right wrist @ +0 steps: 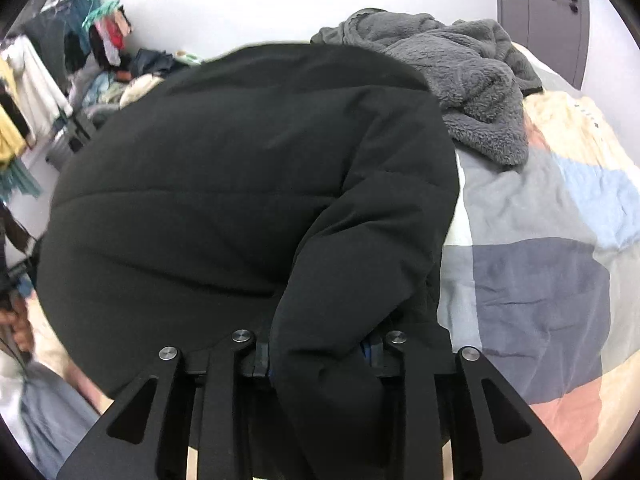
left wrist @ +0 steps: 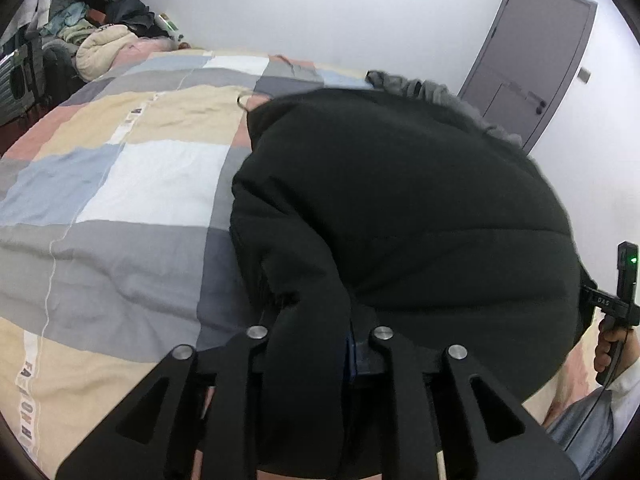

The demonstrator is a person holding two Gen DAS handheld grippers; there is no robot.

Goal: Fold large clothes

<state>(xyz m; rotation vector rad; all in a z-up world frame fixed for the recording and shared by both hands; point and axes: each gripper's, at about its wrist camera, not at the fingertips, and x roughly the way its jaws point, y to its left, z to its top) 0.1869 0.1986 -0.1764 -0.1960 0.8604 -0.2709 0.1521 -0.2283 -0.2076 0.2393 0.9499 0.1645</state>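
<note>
A big black padded jacket (left wrist: pixel 400 208) lies bulging over the patchwork bed cover (left wrist: pixel 132 184). My left gripper (left wrist: pixel 308 344) is shut on a thick fold of the jacket's near left edge, and the cloth runs down between its jaws. In the right wrist view the same jacket (right wrist: pixel 224 184) fills the middle. My right gripper (right wrist: pixel 320 352) is shut on a fold of its near right edge. The other hand-held gripper (left wrist: pixel 624 292) shows at the right rim of the left wrist view. The fingertips are hidden by cloth.
A grey fleece garment (right wrist: pixel 472 80) lies crumpled on the bed beyond the jacket. A pile of clothes and a cream quilted coat (left wrist: pixel 104 48) sit at the bed's far left corner. A clothes rack (right wrist: pixel 36 92) stands by the wall. A grey door (left wrist: pixel 536 60) is behind.
</note>
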